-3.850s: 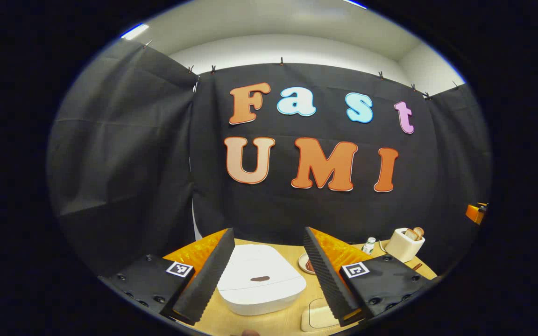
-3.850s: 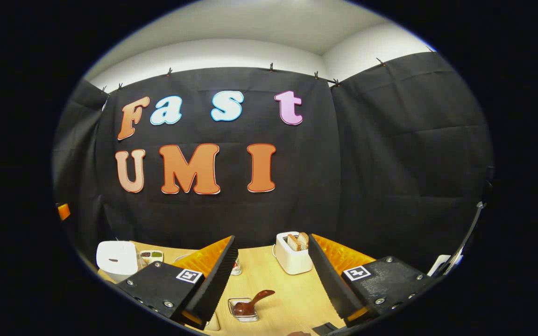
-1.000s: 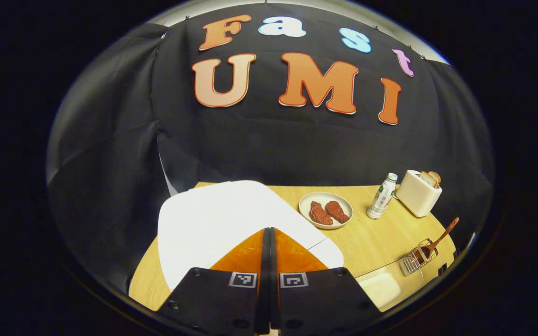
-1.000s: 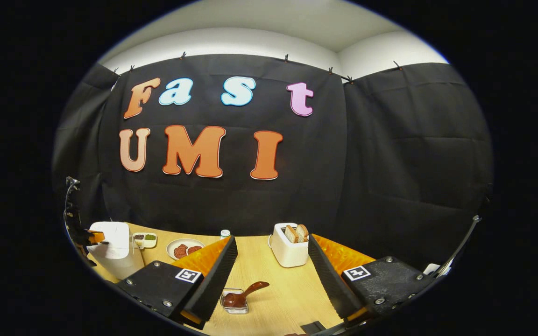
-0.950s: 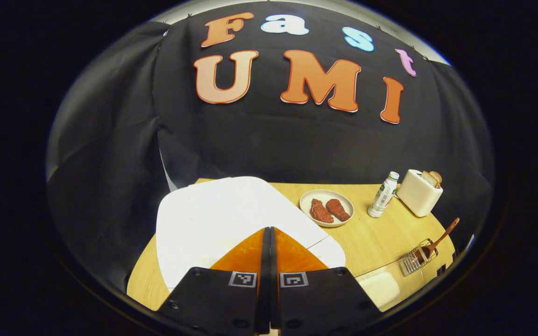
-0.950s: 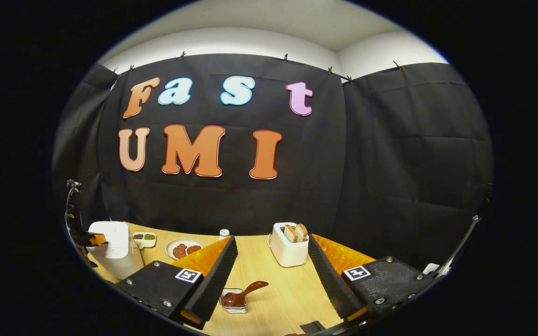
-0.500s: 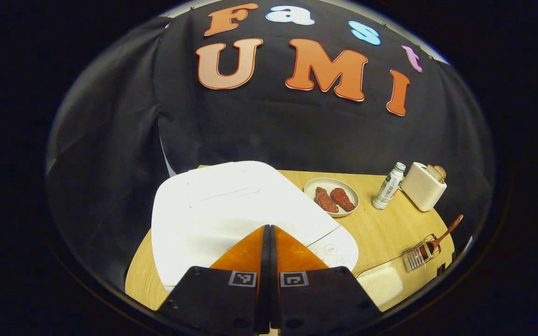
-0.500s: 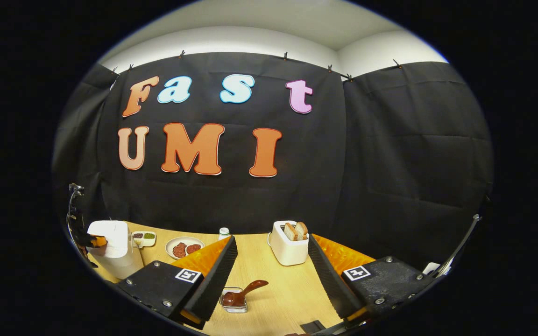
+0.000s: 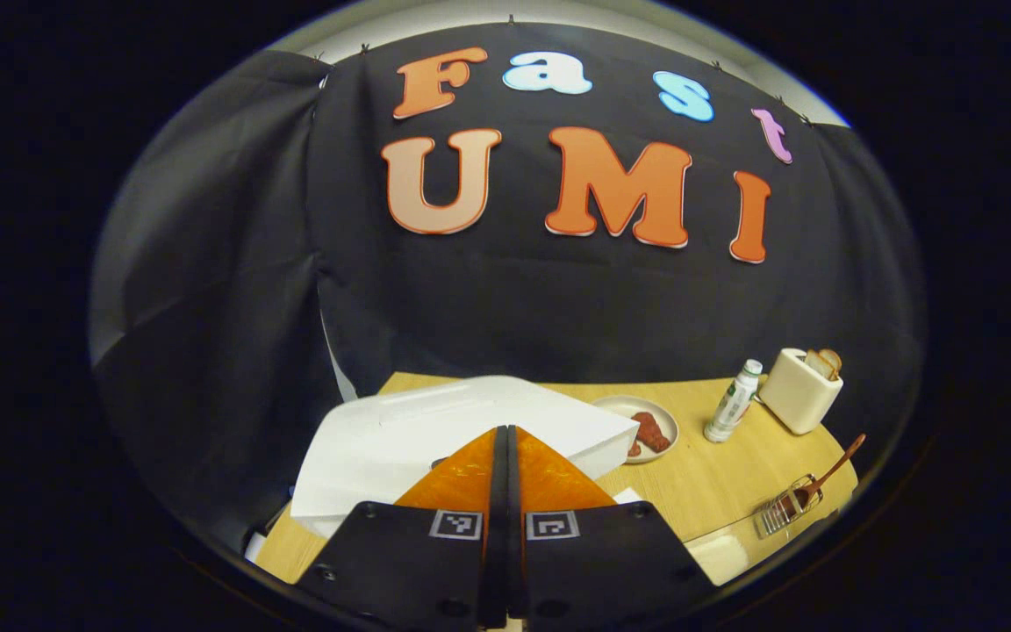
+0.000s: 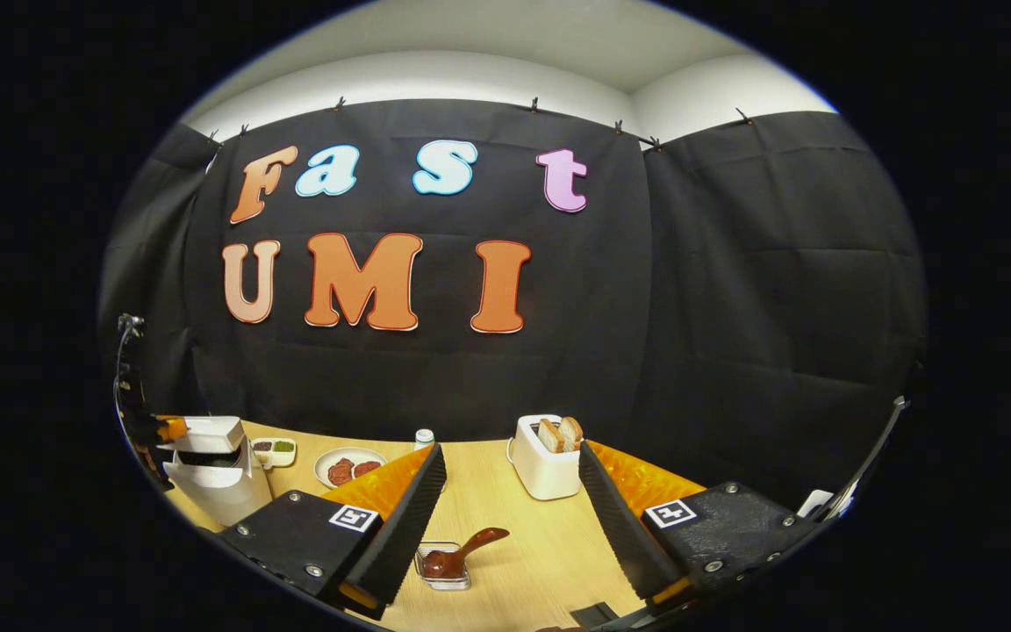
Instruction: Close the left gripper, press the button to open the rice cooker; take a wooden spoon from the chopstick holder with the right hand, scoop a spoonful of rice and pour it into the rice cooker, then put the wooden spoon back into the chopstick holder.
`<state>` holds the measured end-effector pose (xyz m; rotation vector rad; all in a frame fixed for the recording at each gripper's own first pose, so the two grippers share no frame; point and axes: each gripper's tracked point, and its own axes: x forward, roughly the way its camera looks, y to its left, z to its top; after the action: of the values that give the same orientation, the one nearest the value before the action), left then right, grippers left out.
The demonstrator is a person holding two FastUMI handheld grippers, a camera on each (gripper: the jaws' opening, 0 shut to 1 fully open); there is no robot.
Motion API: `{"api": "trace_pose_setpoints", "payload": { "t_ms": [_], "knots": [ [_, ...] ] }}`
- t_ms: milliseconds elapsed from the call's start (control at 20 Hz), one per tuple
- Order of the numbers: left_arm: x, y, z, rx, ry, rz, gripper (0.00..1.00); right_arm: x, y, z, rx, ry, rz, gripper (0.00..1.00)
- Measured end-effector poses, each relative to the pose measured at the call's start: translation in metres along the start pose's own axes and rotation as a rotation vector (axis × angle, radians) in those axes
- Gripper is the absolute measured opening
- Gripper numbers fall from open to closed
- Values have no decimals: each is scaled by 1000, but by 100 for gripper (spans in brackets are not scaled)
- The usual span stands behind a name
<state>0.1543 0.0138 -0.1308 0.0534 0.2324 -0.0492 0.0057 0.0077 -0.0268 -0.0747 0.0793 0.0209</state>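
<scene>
My left gripper (image 9: 501, 432) is shut with nothing between its fingers, right over the front of the white rice cooker (image 9: 462, 426). The cooker's lid (image 10: 211, 433) stands partly raised above the body (image 10: 220, 491), with a dark gap under it, and the left gripper (image 10: 159, 430) is at its left edge. My right gripper (image 10: 510, 449) hangs open above the table. Below and between its fingers the wooden spoon (image 10: 463, 546) leans in the chopstick holder (image 10: 442, 569). The spoon (image 9: 826, 461) and holder (image 9: 782, 509) also show at the table's right edge.
A toaster (image 10: 545, 465) with bread stands at the back. A plate of meat (image 10: 347, 465), a small bottle (image 10: 423, 436) and a divided dish (image 10: 273, 449) sit near the cooker. A container of white rice (image 9: 718, 553) lies at the table's front edge.
The rice cooker's lid has popped up from flat to partly raised. My shut left gripper has lifted and tilted back. The right gripper has stayed in place.
</scene>
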Motion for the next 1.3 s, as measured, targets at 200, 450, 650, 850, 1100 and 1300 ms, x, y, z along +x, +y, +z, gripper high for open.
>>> {"api": "trace_pose_setpoints", "payload": {
  "t_ms": [200,450,650,850,1100,1300],
  "knots": [
    [-33,3,60,-7,-136,14,5,0,4,3,-3,-15,9,95],
    [-73,8,101,26,-213,39,5,3,7,3,-4,-27,15,95],
    [-90,11,104,31,-221,51,5,5,13,4,-3,-35,26,95],
    [-99,16,96,15,-200,58,16,6,14,2,-18,-41,28,95],
    [-112,29,98,24,-222,94,73,13,17,-6,-38,-53,33,95],
    [-122,37,100,-2,-238,122,90,25,24,-27,-35,-42,59,95]
  ]
}}
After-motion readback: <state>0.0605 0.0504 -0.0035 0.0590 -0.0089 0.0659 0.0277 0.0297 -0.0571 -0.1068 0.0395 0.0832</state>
